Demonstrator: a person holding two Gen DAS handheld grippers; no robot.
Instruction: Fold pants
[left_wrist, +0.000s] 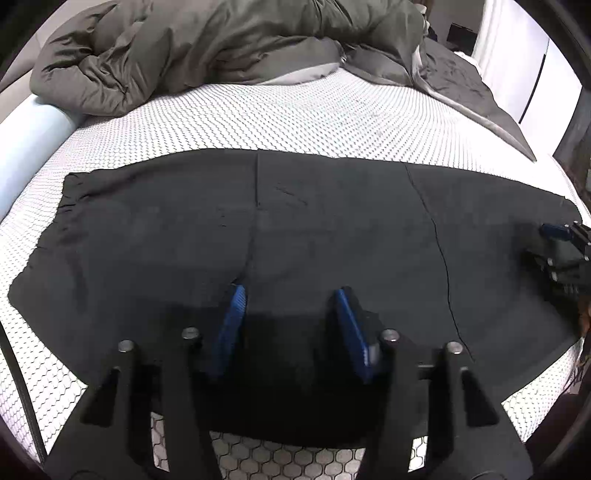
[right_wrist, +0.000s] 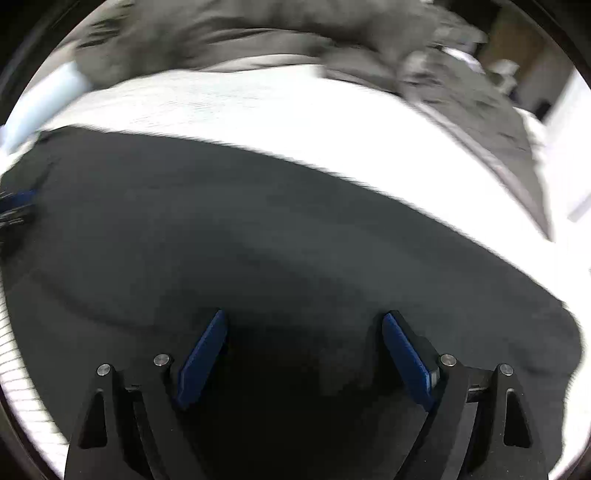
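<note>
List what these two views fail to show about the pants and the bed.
- Pants, near edge: left wrist view, hidden behind the left gripper.
- Pants' seams: right wrist view, smeared by motion blur.
- Right gripper: left wrist view, cut off at the right edge.
- Blanket: top cropped.

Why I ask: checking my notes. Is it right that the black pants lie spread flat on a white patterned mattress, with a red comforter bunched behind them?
Not quite: the comforter is grey-brown, not red, as the left wrist view shows. The pants and mattress are as stated.

No readable text or labels anywhere.
</note>
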